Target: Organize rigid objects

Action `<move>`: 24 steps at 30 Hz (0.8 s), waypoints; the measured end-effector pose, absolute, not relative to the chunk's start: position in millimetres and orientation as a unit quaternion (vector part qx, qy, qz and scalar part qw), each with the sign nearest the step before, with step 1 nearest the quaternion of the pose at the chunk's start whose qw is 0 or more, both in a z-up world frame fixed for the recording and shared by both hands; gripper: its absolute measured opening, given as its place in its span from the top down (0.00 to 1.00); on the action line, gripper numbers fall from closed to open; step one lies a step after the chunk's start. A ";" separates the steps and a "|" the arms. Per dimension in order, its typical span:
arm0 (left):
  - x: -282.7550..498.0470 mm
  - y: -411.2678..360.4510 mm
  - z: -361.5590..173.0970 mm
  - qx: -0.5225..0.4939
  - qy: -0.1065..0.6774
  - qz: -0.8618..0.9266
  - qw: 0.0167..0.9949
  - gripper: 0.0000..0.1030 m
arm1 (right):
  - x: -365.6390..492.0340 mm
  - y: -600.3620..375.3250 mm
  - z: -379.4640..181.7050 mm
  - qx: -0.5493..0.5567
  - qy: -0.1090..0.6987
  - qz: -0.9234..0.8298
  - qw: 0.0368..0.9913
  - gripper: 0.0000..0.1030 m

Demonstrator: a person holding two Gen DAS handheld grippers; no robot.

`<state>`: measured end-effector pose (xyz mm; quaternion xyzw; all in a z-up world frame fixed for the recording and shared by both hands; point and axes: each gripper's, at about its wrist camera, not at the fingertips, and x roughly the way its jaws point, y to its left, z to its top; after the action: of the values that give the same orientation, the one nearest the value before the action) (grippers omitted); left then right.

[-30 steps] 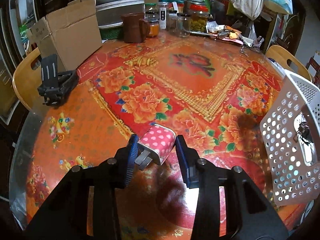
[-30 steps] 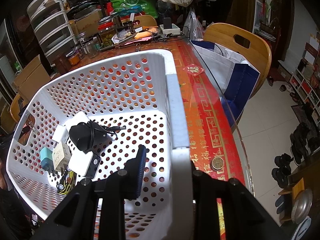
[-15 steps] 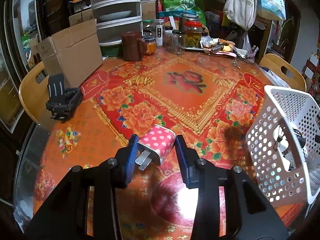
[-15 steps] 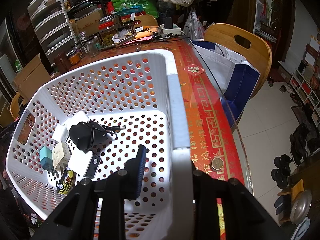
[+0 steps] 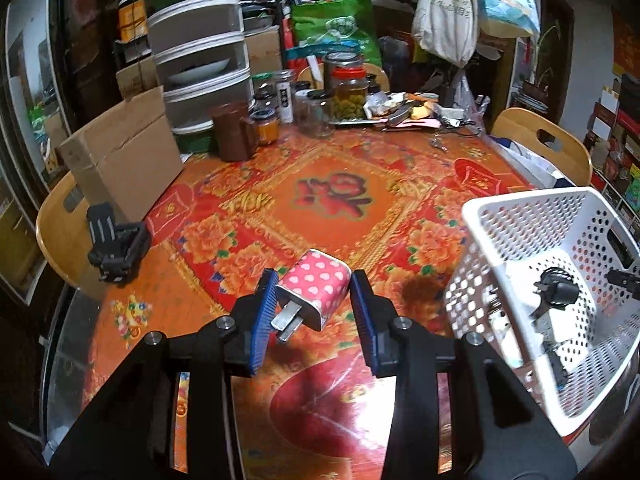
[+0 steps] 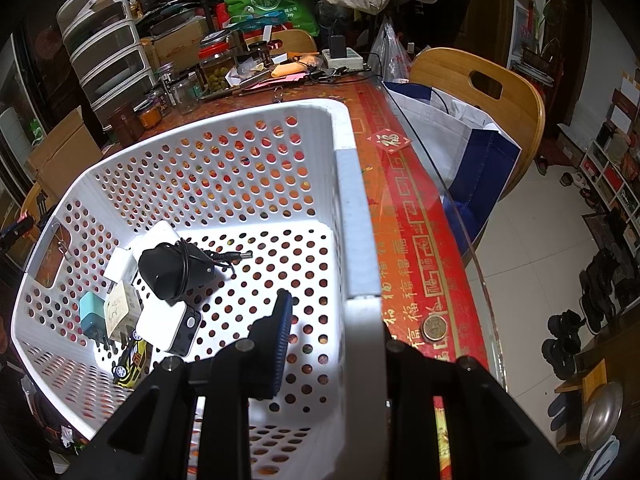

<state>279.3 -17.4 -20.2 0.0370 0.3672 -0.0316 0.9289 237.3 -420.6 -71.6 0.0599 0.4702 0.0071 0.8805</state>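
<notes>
The pink heart-print plug adapter (image 5: pixel 316 290) is clamped between the blue pads of the left gripper (image 5: pixel 314 308), prongs toward the camera, lifted clear of the red floral tablecloth (image 5: pixel 332 200). The jaws are closed to the charger's width, pads touching both sides. It is judged to be in transit to the white perforated basket (image 5: pixel 516 216), which sits at the right, near the table edge.

The basket's near wall (image 6: pixel 360 240) is pinched by the right gripper (image 6: pixel 332 332), one pad seen inside and the other hidden behind the wall; the basket appears tilted, probably held open toward the incoming item and kept from sliding.

Already in the basket, bunched at the low left corner: a black power adapter (image 6: pixel 172 272) with its cord, a white charger (image 6: pixel 168 328), a teal plug (image 6: pixel 90 314), a labelled cream plug (image 6: pixel 118 308) and a yellow toy car (image 6: pixel 130 360). Sorting is judged mostly done.

Left on the table at the far left, near a cardboard box (image 5: pixel 120 160): a black clip-like holder (image 5: pixel 116 248). Jars (image 5: pixel 348 88) are crowded along the far edge. A coin (image 6: pixel 435 328) lies just right of the basket.
</notes>
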 end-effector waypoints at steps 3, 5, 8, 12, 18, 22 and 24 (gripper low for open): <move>277.1 -38.2 -4.2 0.050 0.357 -0.046 0.932 0.66 | 237.4 -420.6 -71.5 0.060 0.470 0.007 0.881 0.74; 274.9 -53.3 6.1 0.059 0.351 -0.059 0.933 0.68 | 237.4 -420.5 -71.5 0.060 0.470 0.007 0.881 0.74; 270.8 -80.0 21.8 0.073 0.336 -0.079 0.936 0.69 | 237.3 -420.4 -71.6 0.060 0.470 0.007 0.881 0.74; 270.4 -119.9 32.1 0.096 0.334 -0.113 0.931 0.70 | 237.3 -420.3 -71.6 0.060 0.470 0.008 0.881 0.74; 270.2 -141.9 32.4 0.096 0.342 -0.134 0.925 0.74 | 238.2 -418.7 -71.3 0.061 0.468 0.009 0.882 0.73; 275.5 -98.2 16.3 0.057 0.358 -0.117 0.924 0.71 | 239.4 -416.8 -70.9 0.062 0.467 0.012 0.882 0.73; 283.9 -68.3 -4.0 0.034 0.381 -0.096 0.919 0.52 | 239.9 -417.0 -71.0 0.062 0.467 0.014 0.882 0.72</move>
<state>283.9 -68.3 -4.0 0.0345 0.3807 -0.0959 0.9191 239.9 -417.0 -71.0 0.0624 0.4665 0.0137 0.8822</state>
